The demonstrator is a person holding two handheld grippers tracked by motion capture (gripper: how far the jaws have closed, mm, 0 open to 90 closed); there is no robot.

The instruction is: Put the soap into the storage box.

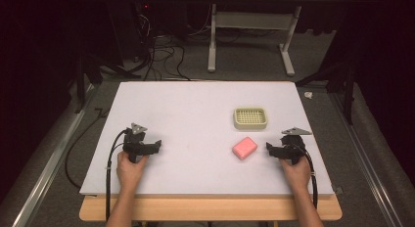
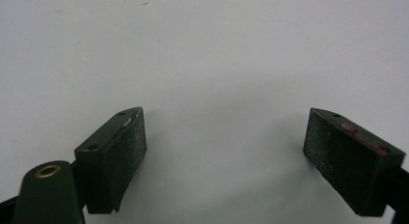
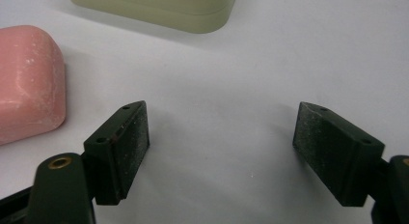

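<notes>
The pink rectangular bar of soap (image 1: 244,147) lies on the white table top (image 1: 195,114), just beside the right gripper (image 1: 270,148), at its nine o'clock in the high view. In the right gripper view the soap (image 3: 29,81) is cut off by the left edge, at ten o'clock of the spread, empty jaws. The pale green slotted plastic soap dish (image 1: 250,118) sits at twelve o'clock of the soap, apart from it; its top is cropped in the right gripper view (image 3: 159,7). The left gripper (image 1: 155,145) rests well apart at nine o'clock, jaws released over bare table.
</notes>
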